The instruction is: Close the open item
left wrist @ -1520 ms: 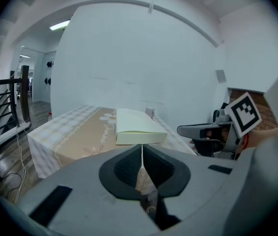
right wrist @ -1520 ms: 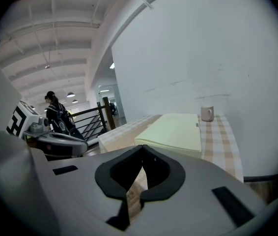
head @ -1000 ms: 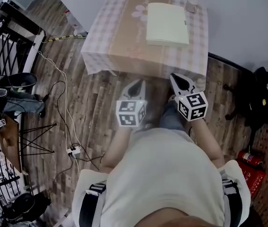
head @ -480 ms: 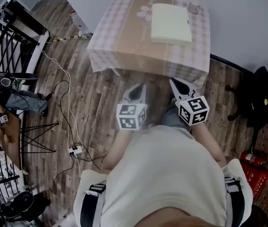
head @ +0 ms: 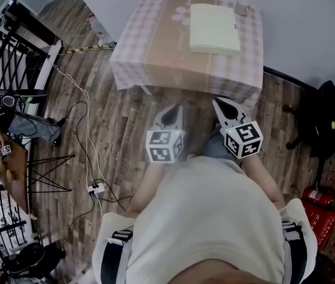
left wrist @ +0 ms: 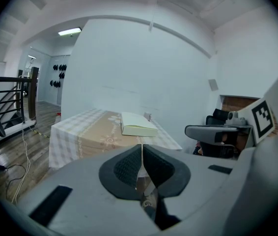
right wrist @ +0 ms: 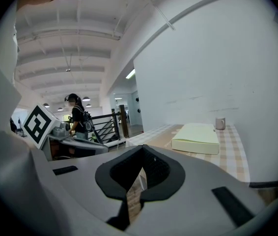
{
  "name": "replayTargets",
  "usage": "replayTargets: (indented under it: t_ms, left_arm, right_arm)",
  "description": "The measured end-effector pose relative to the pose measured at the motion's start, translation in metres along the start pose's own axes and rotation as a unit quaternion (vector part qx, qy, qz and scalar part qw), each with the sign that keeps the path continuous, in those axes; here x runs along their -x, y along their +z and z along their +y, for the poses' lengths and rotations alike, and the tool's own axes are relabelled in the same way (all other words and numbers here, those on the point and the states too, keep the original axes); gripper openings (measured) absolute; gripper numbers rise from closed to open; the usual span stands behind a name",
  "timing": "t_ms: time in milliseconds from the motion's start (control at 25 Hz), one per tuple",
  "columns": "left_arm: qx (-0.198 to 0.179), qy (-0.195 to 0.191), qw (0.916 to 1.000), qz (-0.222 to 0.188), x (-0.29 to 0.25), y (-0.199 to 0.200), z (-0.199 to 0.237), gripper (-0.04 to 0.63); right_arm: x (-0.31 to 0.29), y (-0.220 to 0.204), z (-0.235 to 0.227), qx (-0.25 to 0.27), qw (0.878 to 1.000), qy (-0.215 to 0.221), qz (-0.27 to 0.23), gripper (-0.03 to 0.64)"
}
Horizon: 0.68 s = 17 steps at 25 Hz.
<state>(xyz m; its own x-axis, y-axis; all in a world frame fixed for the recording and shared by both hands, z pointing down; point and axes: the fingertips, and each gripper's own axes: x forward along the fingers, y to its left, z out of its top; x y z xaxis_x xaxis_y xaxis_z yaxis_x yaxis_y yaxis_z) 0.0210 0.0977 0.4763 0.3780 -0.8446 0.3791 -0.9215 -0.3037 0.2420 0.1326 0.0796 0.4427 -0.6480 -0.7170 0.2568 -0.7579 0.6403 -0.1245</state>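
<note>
1. As we look down in the head view, the left gripper [head: 172, 110] and the right gripper [head: 219, 104] hang side by side over the wooden floor [head: 114, 129], both just short of the near edge of the checked table [head: 150, 46]. The pale book [head: 213, 28] lies flat on the table's far right part, well apart from both tools, with a small cup [head: 240, 8] near its far right corner.
2. In the left gripper view, we see the jaws pressed together with only a hairline seam between them and nothing held. The book [left wrist: 138, 125] sits ahead on the table, beyond the tips, one flat slab.
3. In the right gripper view, the pads meet at their tips, empty too. The book [right wrist: 196, 137] lies ahead and to the right, with the cup [right wrist: 220, 123] behind it near the wall. A person [right wrist: 77, 114] stands far off by a railing.
</note>
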Motion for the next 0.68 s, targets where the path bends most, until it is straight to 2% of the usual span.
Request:
replayTargets:
  t_ms: [680]
  left_arm:
    - [0.007,-0.013,0.9999,0.0,0.006,-0.004,-0.006,0.011]
  right_arm:
    - [0.011,0.005,0.004,-0.006,1.0,0.002,-0.013,-0.002]
